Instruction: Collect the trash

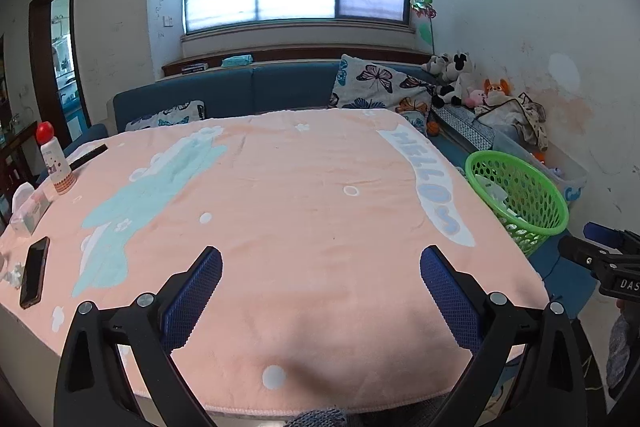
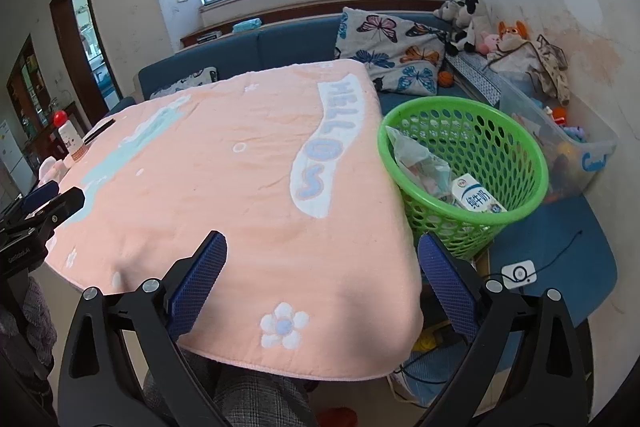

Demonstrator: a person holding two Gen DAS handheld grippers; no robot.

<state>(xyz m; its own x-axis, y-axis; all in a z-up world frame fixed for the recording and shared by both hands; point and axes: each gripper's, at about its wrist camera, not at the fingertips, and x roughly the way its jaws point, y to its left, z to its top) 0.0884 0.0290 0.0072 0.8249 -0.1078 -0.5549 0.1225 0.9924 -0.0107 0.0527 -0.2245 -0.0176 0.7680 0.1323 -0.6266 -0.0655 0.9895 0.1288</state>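
Observation:
A green mesh basket stands off the table's right edge; it holds a white milk carton and a crumpled plastic wrapper. The basket also shows in the left wrist view. My left gripper is open and empty above the near part of the pink tablecloth. My right gripper is open and empty over the table's near right corner, left of the basket. A crumpled white tissue lies at the table's far left edge.
A black phone, a tissue pack, a red-capped white bottle and a dark remote sit along the table's left side. A blue sofa with butterfly cushions runs behind. A clear toy bin stands beyond the basket.

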